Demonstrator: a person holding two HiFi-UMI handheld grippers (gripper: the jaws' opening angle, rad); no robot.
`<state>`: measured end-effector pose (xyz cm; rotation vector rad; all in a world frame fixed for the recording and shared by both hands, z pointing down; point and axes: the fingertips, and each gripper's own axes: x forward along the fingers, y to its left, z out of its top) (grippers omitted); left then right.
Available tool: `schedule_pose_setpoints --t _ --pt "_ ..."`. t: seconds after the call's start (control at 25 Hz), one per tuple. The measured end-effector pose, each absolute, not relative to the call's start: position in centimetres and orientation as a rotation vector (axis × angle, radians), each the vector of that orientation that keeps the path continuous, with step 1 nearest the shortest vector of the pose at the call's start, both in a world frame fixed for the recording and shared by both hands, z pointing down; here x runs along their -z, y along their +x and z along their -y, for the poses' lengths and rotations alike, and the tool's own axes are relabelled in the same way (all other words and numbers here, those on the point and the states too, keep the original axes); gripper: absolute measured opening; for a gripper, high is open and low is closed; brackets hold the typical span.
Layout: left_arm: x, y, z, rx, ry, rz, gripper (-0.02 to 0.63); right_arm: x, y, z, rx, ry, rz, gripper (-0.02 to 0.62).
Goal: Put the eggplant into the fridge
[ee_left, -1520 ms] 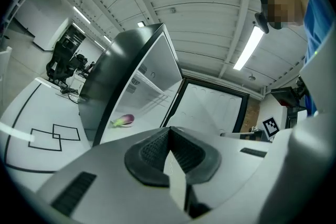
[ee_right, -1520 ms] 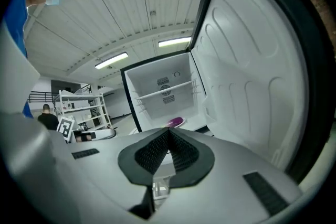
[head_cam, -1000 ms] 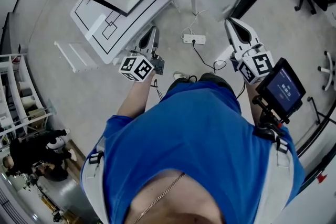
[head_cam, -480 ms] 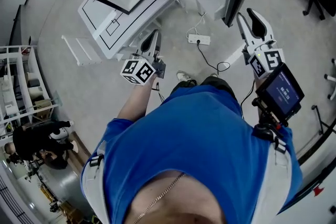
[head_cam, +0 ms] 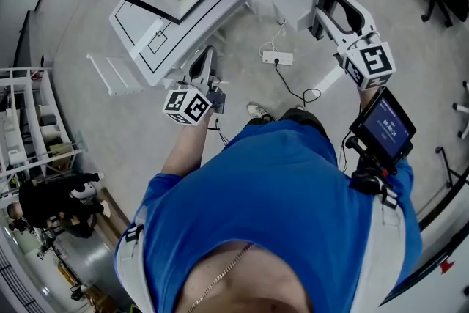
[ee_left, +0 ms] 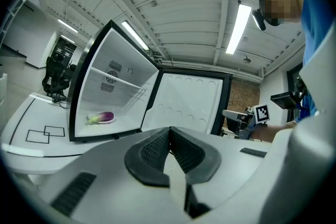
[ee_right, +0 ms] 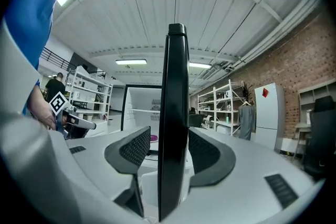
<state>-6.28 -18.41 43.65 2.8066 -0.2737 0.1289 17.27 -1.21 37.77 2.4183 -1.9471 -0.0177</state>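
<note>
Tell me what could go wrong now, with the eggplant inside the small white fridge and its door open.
The jaws of the right gripper have just been opening and stand apart around the black edge of the fridge door; a push could slip off it. The white power strip and its cable lie on the floor near the person's shoe: trip risk.
</note>
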Motion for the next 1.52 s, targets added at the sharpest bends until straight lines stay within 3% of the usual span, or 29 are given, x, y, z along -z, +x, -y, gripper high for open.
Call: schedule_pose_setpoints --t 0.32,1.52 --pt "-42.7 -7.1 19.7 -0.085 2.807 0.306 0.008 -37.3 17.1 1.5 -0.007 2.429 1.871 0.17" --pt "-44.4 -10.5 27.4 0.005 2.773 0.391 0.008 -38.4 3.4 11.1 0.119 2.105 2.073 0.192"
